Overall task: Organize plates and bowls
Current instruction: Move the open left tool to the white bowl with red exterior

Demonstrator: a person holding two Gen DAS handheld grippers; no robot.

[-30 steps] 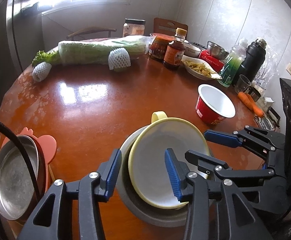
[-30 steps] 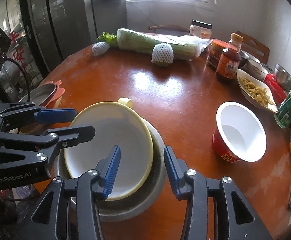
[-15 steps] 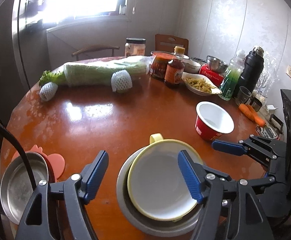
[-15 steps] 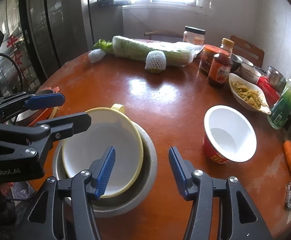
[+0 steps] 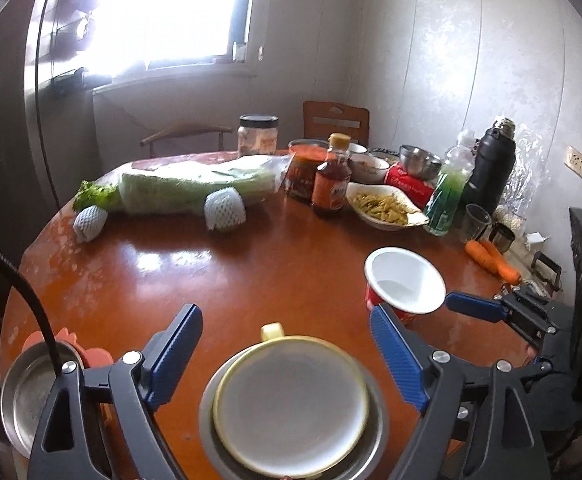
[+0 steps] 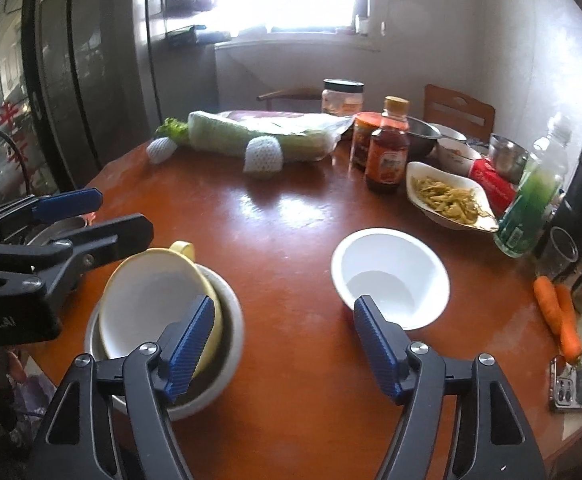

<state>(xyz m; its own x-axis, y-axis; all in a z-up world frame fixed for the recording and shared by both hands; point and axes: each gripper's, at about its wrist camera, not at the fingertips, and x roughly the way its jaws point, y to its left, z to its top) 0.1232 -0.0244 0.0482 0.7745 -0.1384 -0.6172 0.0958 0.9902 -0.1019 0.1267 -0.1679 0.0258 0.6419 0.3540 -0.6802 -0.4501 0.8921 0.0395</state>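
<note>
Bowls first: the yellow bowl [image 5: 291, 404] sits nested in the grey bowl [image 6: 227, 332] at the near edge of the table [image 5: 219, 280], and both my grippers hang spread wide, holding nothing. I judge the red cup [image 6: 389, 276] is next; my right gripper [image 6: 283, 344] points toward it, so I'd close on its rim squarely and lift straight, since it looks light and tippy. My left gripper [image 5: 287, 352] hovers over the stack. Open tabletop lies ahead; the carrots [image 6: 559, 316] and bottles crowd the right side, and the steel plate [image 5: 31, 392] overhangs the left edge
</note>
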